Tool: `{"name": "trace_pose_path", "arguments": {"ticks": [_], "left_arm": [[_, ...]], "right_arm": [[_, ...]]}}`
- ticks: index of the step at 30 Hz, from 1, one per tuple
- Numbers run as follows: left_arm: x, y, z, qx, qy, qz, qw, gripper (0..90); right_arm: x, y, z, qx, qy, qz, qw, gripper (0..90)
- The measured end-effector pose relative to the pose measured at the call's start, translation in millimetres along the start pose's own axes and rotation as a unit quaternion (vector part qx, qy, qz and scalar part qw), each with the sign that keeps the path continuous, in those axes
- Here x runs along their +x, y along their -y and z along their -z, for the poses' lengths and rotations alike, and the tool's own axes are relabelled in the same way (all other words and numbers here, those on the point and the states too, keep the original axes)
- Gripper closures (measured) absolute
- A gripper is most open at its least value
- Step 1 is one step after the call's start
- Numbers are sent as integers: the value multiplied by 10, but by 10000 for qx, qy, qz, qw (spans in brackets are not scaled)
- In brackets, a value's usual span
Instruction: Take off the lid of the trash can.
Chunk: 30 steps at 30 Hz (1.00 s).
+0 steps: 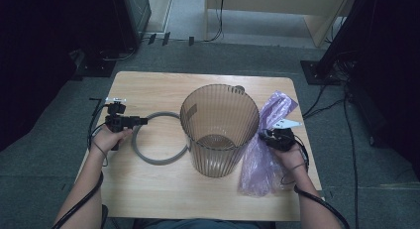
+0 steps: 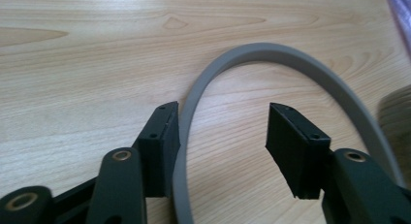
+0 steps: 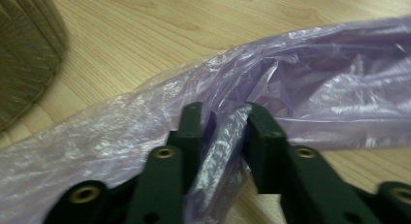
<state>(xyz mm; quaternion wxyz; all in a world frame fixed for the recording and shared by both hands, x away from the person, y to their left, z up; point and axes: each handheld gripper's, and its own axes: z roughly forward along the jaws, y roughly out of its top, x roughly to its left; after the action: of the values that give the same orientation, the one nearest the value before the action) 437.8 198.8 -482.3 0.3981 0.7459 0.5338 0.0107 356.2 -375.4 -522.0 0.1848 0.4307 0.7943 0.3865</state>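
Observation:
A grey ring (image 1: 148,157) lies flat on the wooden table (image 1: 148,189), left of a ribbed, see-through brown bin (image 1: 219,130) that stands upright. My left gripper (image 1: 141,121) is open at the ring's left arc. In the left gripper view the grey ring (image 2: 271,53) runs along the inner face of one jaw of my left gripper (image 2: 220,132), and the other jaw stands well apart. A crumpled purple plastic bag (image 1: 262,164) lies right of the bin. My right gripper (image 1: 265,136) is shut on a fold of the bag (image 3: 315,88), with the film bunched between the jaws of the right gripper (image 3: 223,122).
The bin's wall (image 3: 24,49) stands close on the left in the right gripper view. Bare wood lies in front of the bin and at the table's far left. Beyond the table are grey carpet, cables and dark stands.

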Motion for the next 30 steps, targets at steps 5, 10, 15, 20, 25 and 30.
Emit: {"name": "trace_pose_path", "arguments": {"ticks": [5, 10, 15, 20, 25, 30], "left_arm": [[-33, -15, 16, -3, 49, -20, 10000, 438], [-50, -23, 28, -5, 105, -18, 9999, 422], [-76, -42, 49, -21, 201, 39, 9998, 407], [-124, -67, 65, -43, 278, 33, 9996, 399], [-189, -92, 73, -1, 311, -60, 9995, 384], [-235, -114, 82, -7, 336, -120, 9994, 381]], "right_arm": [[-26, 9, 10, -11, -190, -490, 9986, 842], [-54, -18, 45, 35, -301, -703, 9971, 866], [-71, -117, 122, -148, -348, -977, 9945, 879], [-49, -213, 175, -201, -479, -919, 9944, 881], [-44, -329, 269, -298, -513, -1067, 9925, 881], [-20, -377, 305, -356, -578, -1000, 9927, 881]]}}
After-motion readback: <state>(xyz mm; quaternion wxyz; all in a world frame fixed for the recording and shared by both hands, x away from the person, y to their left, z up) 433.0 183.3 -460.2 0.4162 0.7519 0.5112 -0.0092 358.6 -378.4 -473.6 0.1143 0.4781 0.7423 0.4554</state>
